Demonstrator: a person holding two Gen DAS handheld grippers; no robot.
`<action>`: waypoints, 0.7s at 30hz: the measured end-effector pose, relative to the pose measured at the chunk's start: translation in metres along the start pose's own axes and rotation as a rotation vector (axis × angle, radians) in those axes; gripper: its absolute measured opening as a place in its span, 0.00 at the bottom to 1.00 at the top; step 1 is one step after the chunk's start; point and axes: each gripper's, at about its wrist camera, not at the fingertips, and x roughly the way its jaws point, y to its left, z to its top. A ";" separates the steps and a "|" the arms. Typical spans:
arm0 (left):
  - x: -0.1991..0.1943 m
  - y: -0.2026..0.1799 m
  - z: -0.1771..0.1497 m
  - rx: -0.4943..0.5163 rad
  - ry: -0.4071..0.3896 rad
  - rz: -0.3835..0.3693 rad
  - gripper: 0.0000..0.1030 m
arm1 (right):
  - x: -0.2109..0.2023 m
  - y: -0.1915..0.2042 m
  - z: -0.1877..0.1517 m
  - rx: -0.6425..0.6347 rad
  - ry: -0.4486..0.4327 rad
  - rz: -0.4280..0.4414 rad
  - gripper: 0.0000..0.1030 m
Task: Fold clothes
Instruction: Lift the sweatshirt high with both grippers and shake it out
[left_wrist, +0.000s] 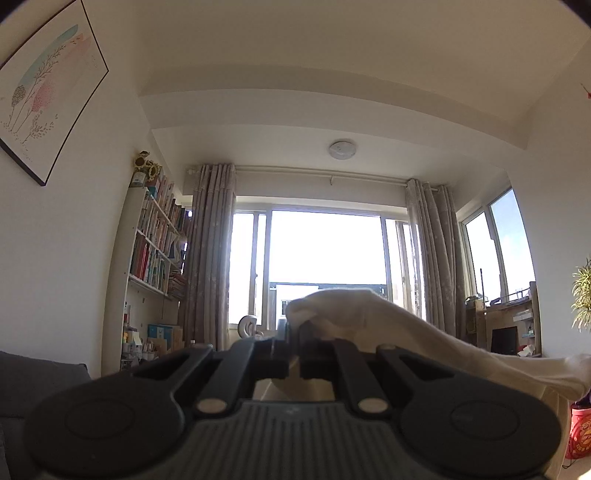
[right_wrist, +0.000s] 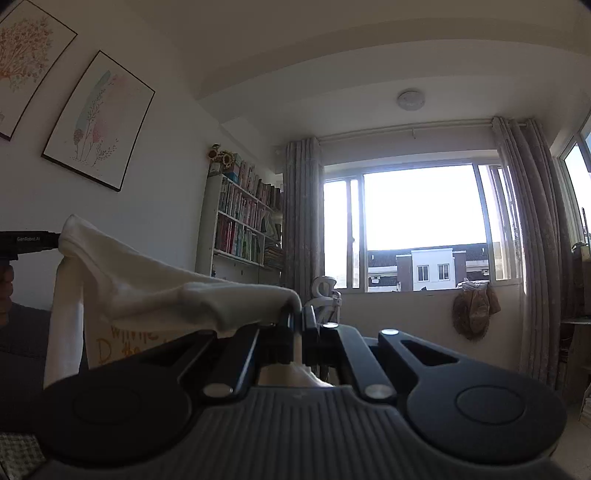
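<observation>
Sunlight poured through the wide window (left_wrist: 325, 258) at the far end of the room, with grey curtains (left_wrist: 212, 251) drawn back on both sides. Against that glare we held a white shirt (right_wrist: 155, 291) up in the air, stretched between our two tools. Our left gripper (left_wrist: 294, 328) was clamped on one bunched corner of the cloth, which trailed away to the right edge of that view. Our right gripper (right_wrist: 298, 319) was pinched tight on the other corner; from there the fabric ran left to the first tool (right_wrist: 29, 242), seen side-on at the frame's edge. Below the taut top edge the shirt hung down, showing orange lettering we could not read in full. Beyond it stood a bookshelf (right_wrist: 243, 225) packed with books, sunflowers (right_wrist: 221, 157) on top, and framed prints (right_wrist: 98, 122) on the white wall. A round lamp (left_wrist: 342, 149) sat on the ceiling.
</observation>
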 end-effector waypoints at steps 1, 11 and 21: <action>0.001 0.000 -0.007 0.006 0.013 0.000 0.04 | 0.001 -0.003 -0.003 0.025 0.013 0.011 0.03; 0.164 0.006 -0.219 0.080 0.590 0.037 0.04 | 0.102 -0.056 -0.121 0.109 0.401 -0.139 0.03; 0.241 0.080 -0.414 -0.033 0.963 0.149 0.04 | 0.127 0.027 -0.272 -0.064 0.907 0.207 0.54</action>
